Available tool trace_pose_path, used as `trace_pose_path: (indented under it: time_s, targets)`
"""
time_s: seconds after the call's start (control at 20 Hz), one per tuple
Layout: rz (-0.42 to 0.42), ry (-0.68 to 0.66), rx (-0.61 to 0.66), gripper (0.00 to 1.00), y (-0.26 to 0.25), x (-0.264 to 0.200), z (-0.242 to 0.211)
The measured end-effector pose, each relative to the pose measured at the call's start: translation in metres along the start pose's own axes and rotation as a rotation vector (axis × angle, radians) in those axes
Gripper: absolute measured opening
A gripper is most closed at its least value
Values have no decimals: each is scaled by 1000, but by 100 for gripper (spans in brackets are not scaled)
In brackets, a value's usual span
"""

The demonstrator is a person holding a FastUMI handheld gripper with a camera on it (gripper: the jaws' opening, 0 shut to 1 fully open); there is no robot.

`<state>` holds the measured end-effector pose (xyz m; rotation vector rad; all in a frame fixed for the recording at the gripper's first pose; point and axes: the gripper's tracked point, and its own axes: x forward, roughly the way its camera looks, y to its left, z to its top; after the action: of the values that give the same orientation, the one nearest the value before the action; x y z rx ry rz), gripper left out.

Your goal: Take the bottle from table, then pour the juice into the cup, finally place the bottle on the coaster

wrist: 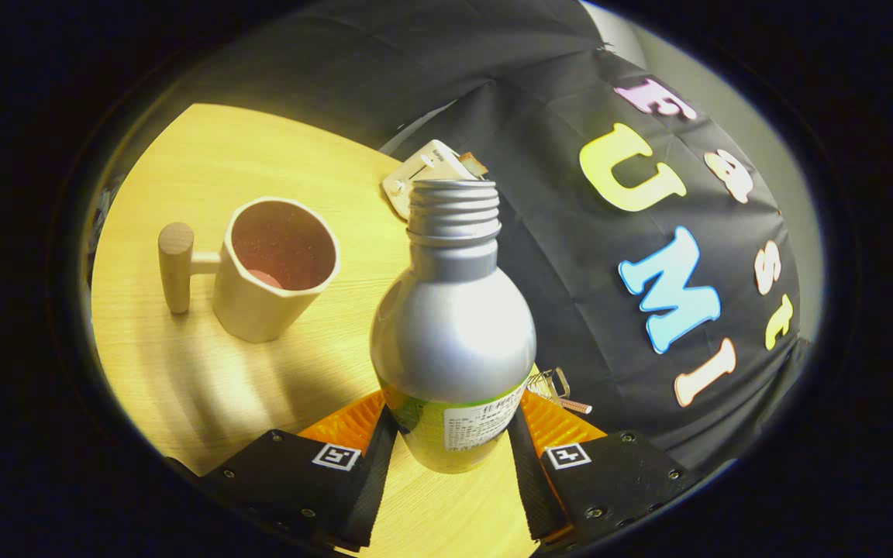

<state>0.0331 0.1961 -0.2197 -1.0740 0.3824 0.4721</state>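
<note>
Between the two fingers, gripper view: the gripper [453,449] is clamped narrow on a silver metal bottle [454,325], both fingers pressing its lower body at the green-and-white label band. Bottle is uncapped, threaded neck open, pointing away from the fingers and leaning a bit toward the black cloth wall [570,256]. Its base looks lifted off the wooden table [183,372], though contact under it is hard to tell. Beyond the fingers and to the bottle's left stands a beige cup [276,271], upright on the table, apart from the bottle; dark reddish inside, with a pale patch at the bottom. Cup has a wooden peg handle [176,266] sticking out on the side away from the bottle. Behind the bottle's neck, at the table's far edge against the cloth, lies a small white device [427,172], partly hidden by the neck. Just beside the right finger, near the cloth, sits a small wire clip-like thing [559,387], too small to name. Shadows streak the tabletop below the cup.
</note>
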Motion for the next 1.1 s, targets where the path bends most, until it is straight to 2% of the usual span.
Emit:
trace_pose_path:
  time_s: [0.2, 0.85, 1.1]
  targets:
    - [4, 31, -128, 72, 5, 3, 2]
    - [39, 186, -408, 72, 10, 9, 1]
    - [47, 233, -452, 72, 7, 9, 3]
